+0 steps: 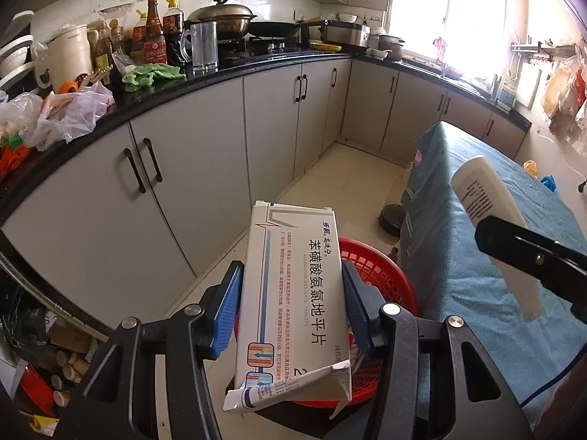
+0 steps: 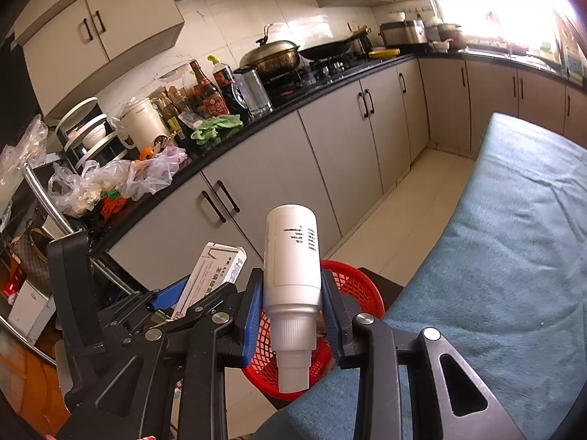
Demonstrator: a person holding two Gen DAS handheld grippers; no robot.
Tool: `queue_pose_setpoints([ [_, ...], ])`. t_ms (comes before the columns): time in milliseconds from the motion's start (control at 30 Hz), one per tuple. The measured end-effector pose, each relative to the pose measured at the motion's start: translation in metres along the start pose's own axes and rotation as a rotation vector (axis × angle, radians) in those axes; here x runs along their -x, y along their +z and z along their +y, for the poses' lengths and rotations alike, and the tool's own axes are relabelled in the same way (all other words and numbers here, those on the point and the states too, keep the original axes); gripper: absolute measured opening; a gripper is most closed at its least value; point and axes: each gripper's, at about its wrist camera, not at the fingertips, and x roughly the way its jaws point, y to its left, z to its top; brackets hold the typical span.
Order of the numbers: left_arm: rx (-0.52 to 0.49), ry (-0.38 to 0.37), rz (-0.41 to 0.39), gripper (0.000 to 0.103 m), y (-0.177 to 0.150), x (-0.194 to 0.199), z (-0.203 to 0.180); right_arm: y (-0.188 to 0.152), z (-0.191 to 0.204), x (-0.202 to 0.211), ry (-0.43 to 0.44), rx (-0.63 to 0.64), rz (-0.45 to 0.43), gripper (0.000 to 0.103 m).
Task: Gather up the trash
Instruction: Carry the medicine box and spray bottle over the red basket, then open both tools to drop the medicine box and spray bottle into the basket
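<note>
Both grippers loaded, basket right there under them

The teal-covered tabletop [image 2: 513, 256] looked bare in both views, so pickup off that surface seemed done as far as I could see. The red basket [image 2: 352, 286] sat on the floor just beside its near left corner, with something pale already in the bottom, too hidden to say what. Above it, the left gripper [image 1: 291, 300] was pinching a white medicine box [image 1: 293, 286] by its long sides, torn flap hanging at the near end. The right gripper [image 2: 292, 315] was clamped on a white bottle [image 2: 293, 256], cap end toward the camera, base pointing away. What was left, I'd guess: line both up over the basket and let go. The counter clutter behind might or might not count as trash.
</note>
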Motion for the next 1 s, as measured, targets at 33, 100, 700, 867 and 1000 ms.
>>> queue_pose_setpoints([
  [33,-0.002,0.001,0.004,0.051,0.0,-0.003,-0.001,0.0,-0.003,-0.004,0.002,-0.008,0.008,0.033],
  [100,-0.002,-0.002,0.014,0.051,0.0,-0.008,-0.002,0.001,-0.005,-0.011,0.005,-0.02,0.019,0.033],
  [700,0.056,-0.034,0.116,0.051,-0.004,-0.056,0.008,-0.003,-0.027,-0.056,0.024,-0.092,0.099,0.033],
  [867,0.059,-0.034,0.13,0.051,-0.008,-0.063,0.007,-0.004,-0.03,-0.067,0.007,-0.091,0.117,0.033],
  [1000,0.059,-0.023,0.141,0.051,-0.012,-0.069,0.007,-0.005,-0.033,-0.076,0.003,-0.094,0.129,0.033],
])
